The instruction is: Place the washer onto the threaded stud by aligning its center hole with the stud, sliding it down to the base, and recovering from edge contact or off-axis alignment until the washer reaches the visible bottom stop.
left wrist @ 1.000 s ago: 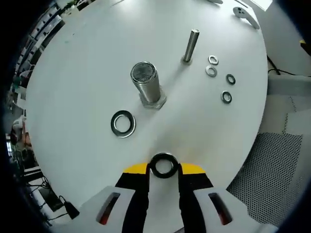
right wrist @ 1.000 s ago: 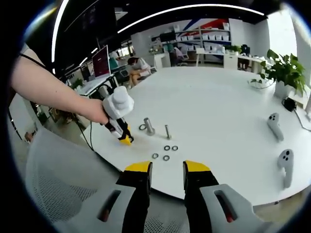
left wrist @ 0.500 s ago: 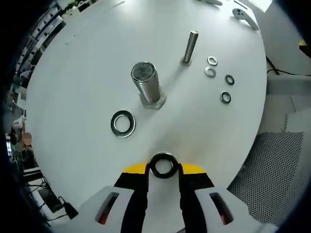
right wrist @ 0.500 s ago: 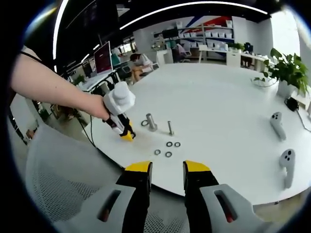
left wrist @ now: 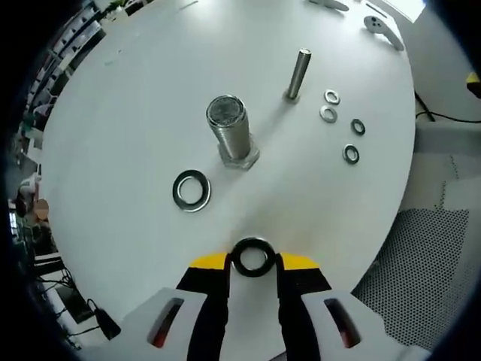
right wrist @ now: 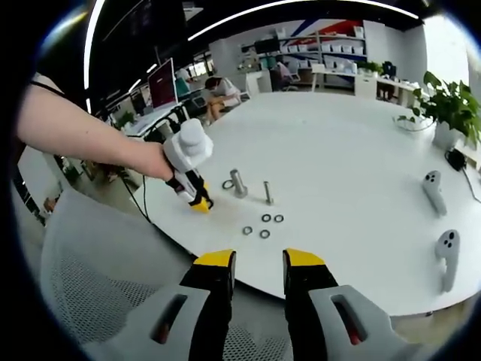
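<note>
Between the left gripper's (left wrist: pixel 254 265) jaws a dark washer (left wrist: pixel 253 256) is clamped, hole toward the camera; the right gripper (right wrist: pixel 258 265), slightly parted, is seen empty; the threaded stud (left wrist: pixel 228 128) is upright.

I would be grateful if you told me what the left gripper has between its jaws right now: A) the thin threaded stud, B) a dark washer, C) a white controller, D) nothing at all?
B: in the left gripper view the left gripper has its yellow-tipped jaws closed on a dark washer, while the thin stud stands apart, farther off on the white table.
</note>
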